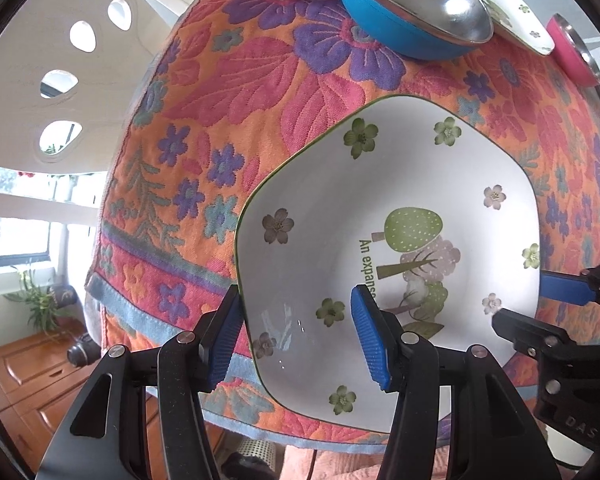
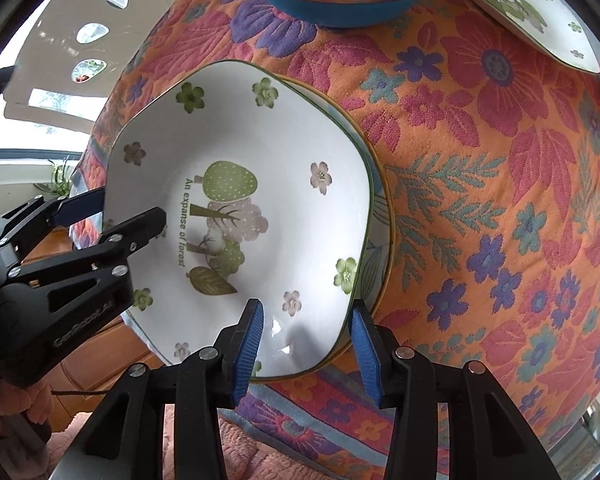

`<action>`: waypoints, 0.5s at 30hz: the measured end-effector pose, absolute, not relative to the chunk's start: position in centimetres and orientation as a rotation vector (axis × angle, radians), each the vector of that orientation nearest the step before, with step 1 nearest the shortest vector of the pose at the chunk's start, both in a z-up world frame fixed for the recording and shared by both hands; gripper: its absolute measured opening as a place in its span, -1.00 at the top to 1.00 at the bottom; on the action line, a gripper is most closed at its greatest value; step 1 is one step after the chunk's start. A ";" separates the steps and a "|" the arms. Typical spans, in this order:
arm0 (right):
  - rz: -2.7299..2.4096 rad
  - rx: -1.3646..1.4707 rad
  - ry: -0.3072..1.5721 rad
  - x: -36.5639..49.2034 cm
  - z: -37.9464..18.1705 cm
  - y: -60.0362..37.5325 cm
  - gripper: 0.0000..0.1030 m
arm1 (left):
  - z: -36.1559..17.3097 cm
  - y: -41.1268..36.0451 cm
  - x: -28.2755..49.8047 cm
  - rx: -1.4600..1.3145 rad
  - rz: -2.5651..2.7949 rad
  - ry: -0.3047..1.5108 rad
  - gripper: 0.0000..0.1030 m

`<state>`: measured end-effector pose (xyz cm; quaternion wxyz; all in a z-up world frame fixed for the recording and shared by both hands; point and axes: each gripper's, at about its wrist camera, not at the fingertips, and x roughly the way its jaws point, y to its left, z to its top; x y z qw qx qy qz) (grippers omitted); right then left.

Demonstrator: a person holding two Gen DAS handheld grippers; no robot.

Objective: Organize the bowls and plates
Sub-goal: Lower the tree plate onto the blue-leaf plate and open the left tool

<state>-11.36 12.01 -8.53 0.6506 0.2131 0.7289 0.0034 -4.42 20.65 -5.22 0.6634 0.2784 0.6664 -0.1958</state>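
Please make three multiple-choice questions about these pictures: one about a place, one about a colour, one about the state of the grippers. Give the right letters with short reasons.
1. What lies under the white forest plate?
A. another plate
B. a steel bowl
C. a napkin

2. What colour is the outside of the steel-lined bowl behind it?
A. green
B. blue
C. black

3. How do both grippers stand?
A. shut on bowls
B. out of view
C. open, straddling the plate's rim

Answers:
1 A, a second rim shows beneath it.
2 B, its wall is blue.
3 C, the left gripper and right gripper each have one finger on either side of the rim.
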 end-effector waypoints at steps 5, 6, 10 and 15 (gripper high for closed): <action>0.041 0.514 1.636 -12.5 -7.7 10.1 0.09 | -4.9 20.7 -4.5 0.589 -0.410 1.514 -0.04; 0.028 0.498 1.640 -12.9 -7.5 9.4 0.04 | -4.8 20.8 -4.4 0.571 -0.403 1.523 -0.04; 0.016 0.524 1.632 -14.1 -7.4 7.2 0.04 | -4.4 20.6 -4.6 0.555 -0.385 1.530 -0.04; 0.006 0.599 1.594 -16.1 -6.9 3.5 0.04 | -3.2 20.6 -4.3 0.555 -0.349 1.517 -0.05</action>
